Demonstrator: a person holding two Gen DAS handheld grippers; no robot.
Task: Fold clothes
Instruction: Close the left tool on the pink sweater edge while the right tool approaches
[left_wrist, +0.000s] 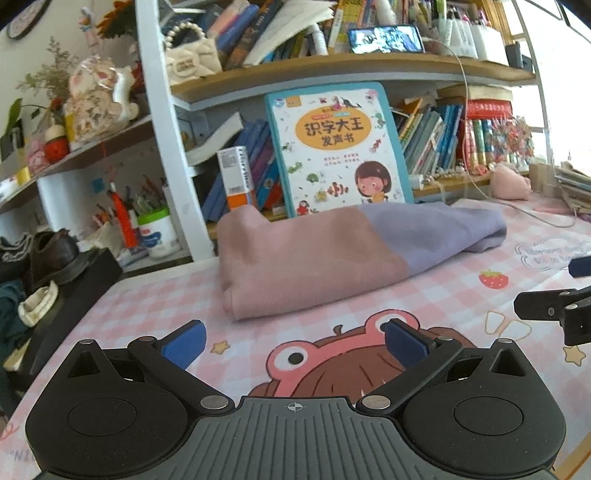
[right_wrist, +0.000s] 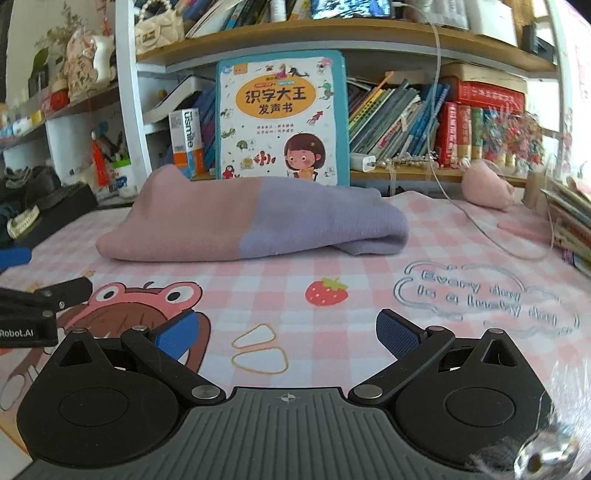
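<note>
- Toward the tabletop's (right_wrist: 369, 295) far edge: pink-and-lilac garment (right_wrist: 255, 221), folded into a thick bundle.
- Left gripper (left_wrist: 293, 345), right gripper (right_wrist: 288, 338): both released, empty, short of it.
- Advice: square the edges, press flat.

Lower part of the book (left_wrist: 334, 147) sits hidden behind the garment (left_wrist: 332, 254), centre of both views. Right gripper (left_wrist: 554, 306) shows only as a black finger cut off at the right edge of the left view; left gripper (right_wrist: 37, 306) likewise cut at the left edge of the right view. Phone (right_wrist: 351, 7) is cropped by the top edge, its screen blurred. Lower right corner of the right view is a smear with a shiny object (right_wrist: 546, 458), too blurred to tell. Shelf spines (right_wrist: 406, 118) too small to read.
</note>
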